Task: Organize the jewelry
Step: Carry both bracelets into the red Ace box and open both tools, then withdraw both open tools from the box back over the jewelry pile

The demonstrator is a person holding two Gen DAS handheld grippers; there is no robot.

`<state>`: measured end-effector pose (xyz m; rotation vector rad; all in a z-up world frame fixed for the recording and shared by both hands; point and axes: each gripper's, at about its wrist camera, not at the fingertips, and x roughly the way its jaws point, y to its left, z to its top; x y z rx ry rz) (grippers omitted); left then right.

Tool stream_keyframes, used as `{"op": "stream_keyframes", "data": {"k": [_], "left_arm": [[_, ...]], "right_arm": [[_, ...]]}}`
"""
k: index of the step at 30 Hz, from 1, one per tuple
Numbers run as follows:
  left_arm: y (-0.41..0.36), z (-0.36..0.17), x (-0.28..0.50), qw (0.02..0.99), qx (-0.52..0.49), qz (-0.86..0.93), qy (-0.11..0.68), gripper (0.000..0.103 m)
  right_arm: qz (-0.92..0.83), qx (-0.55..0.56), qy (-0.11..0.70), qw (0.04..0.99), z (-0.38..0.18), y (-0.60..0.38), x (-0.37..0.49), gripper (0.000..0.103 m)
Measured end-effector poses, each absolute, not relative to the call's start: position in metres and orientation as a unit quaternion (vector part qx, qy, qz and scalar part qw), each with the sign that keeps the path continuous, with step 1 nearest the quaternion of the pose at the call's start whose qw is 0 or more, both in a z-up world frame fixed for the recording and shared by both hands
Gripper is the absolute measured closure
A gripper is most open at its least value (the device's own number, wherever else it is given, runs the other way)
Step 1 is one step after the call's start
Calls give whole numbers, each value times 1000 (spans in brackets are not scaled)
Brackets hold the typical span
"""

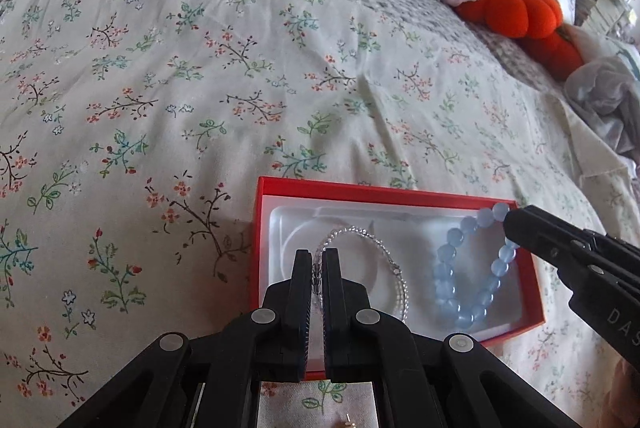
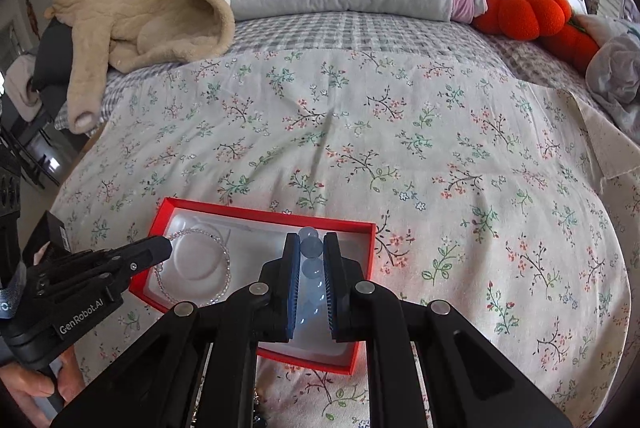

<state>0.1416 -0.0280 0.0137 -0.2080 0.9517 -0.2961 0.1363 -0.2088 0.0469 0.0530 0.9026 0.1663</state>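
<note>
Left claw (image 1: 317,264) pinching clear bracelet (image 1: 384,252), right claw (image 2: 311,244) gripping blue bracelet (image 1: 452,268), red box (image 1: 376,190)

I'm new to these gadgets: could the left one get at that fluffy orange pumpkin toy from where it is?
Probably not as things stand. The left gripper has its fingers closed on the clear bracelet in the red box, and the pumpkin toy lies far across the bed.

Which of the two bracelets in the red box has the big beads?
The blue bracelet, in the box's right half, between the right gripper's fingers. The clear bracelet at the left gripper has tiny beads.
</note>
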Motion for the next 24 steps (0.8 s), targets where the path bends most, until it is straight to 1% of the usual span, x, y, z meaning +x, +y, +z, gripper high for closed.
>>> {"op": "stream_keyframes", "data": {"k": [3, 5, 7, 8, 9, 10, 11, 13, 15, 17, 18, 20, 21, 24], "left_arm": [[-33, 17, 140, 876, -86, -137, 455, 103], [-36, 19, 138, 873, -80, -139, 461, 100], [-39, 22, 135, 872, -71, -137, 465, 86], [-39, 25, 132, 873, -67, -135, 465, 83], [-39, 29, 129, 874, -62, -131, 463, 78], [-39, 33, 126, 876, -58, -127, 462, 73], [-38, 37, 122, 878, -56, -124, 459, 72], [-37, 45, 115, 881, -51, -121, 455, 62], [-34, 54, 108, 884, -50, -116, 449, 56], [-31, 62, 100, 886, -55, -114, 445, 55], [-29, 65, 96, 887, -60, -115, 444, 54], [-28, 70, 86, 888, -59, -118, 440, 50], [-27, 72, 81, 890, -51, -115, 439, 45], [-26, 76, 69, 893, -32, -108, 437, 41]], "right_arm": [[83, 22, 435, 896, 44, -205, 138, 90], [86, 26, 441, 893, 44, -205, 138, 90], [85, 20, 445, 891, 48, -204, 136, 89], [85, 18, 446, 891, 51, -205, 134, 83], [85, 19, 444, 892, 55, -206, 131, 79], [86, 20, 441, 893, 61, -207, 128, 70], [87, 20, 437, 895, 67, -208, 123, 64], [90, 12, 430, 898, 80, -209, 114, 63], [93, 5, 424, 901, 95, -211, 105, 63], [97, 11, 422, 901, 110, -216, 98, 62], [105, 34, 424, 899, 118, -223, 95, 62], [117, 70, 419, 898, 135, -236, 88, 57], [117, 76, 413, 900, 143, -241, 84, 55], [125, 84, 404, 902, 159, -252, 70, 49]]}}
